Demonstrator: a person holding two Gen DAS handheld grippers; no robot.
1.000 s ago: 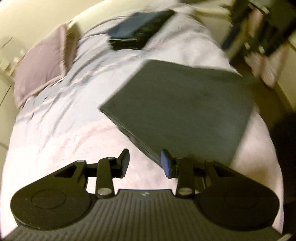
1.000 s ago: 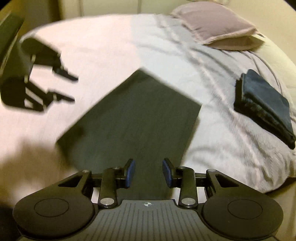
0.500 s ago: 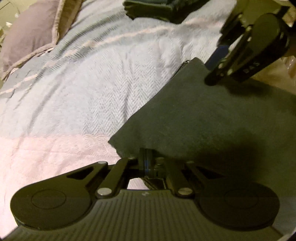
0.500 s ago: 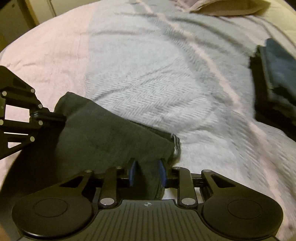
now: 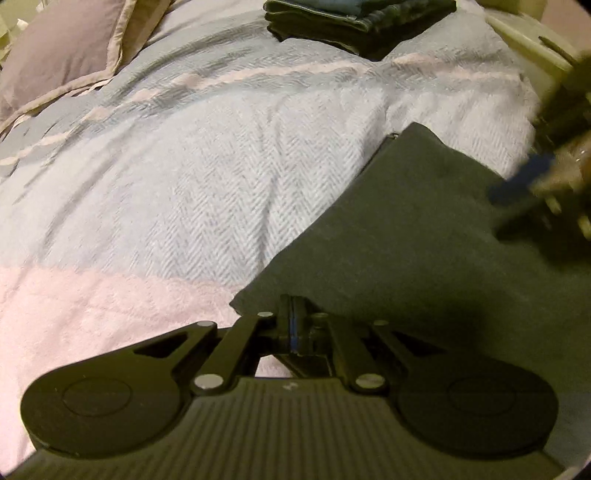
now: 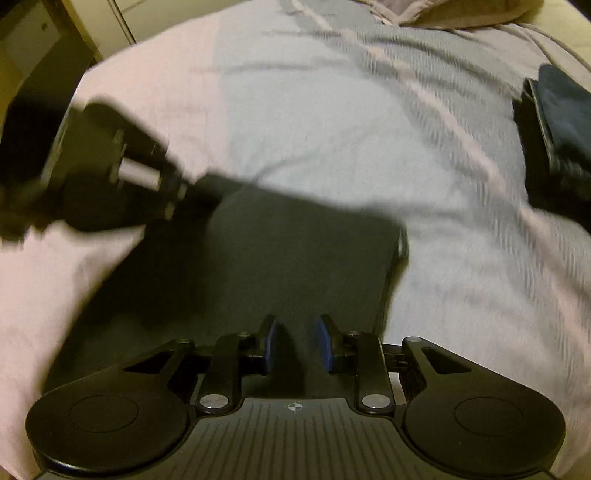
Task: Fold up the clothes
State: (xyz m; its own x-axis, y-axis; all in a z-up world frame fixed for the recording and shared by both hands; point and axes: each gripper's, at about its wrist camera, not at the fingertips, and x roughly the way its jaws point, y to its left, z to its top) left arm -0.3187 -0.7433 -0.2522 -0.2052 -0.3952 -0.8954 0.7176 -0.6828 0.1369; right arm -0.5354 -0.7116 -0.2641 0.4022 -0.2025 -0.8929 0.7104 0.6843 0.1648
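Two grippers work one dark grey folded cloth garment (image 5: 424,240) lying flat on our bed's pale herringbone cover (image 5: 221,166). Our left gripper (image 5: 295,328) has its jaws clamped on the near corner, pinning it; our right gripper (image 6: 295,343) hovers, jaws apart. Farther off sits a folded dark blue stack (image 5: 354,18), presumably kept aside.

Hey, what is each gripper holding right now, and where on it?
The left gripper is shut on a near corner of the dark folded garment. The right gripper is open above it, holding nothing.

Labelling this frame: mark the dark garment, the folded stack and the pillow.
dark garment (image 5: 424,240), left wrist view, flat top face.
folded stack (image 5: 354,22), left wrist view, front edge.
pillow (image 5: 62,48), left wrist view, mauve face.
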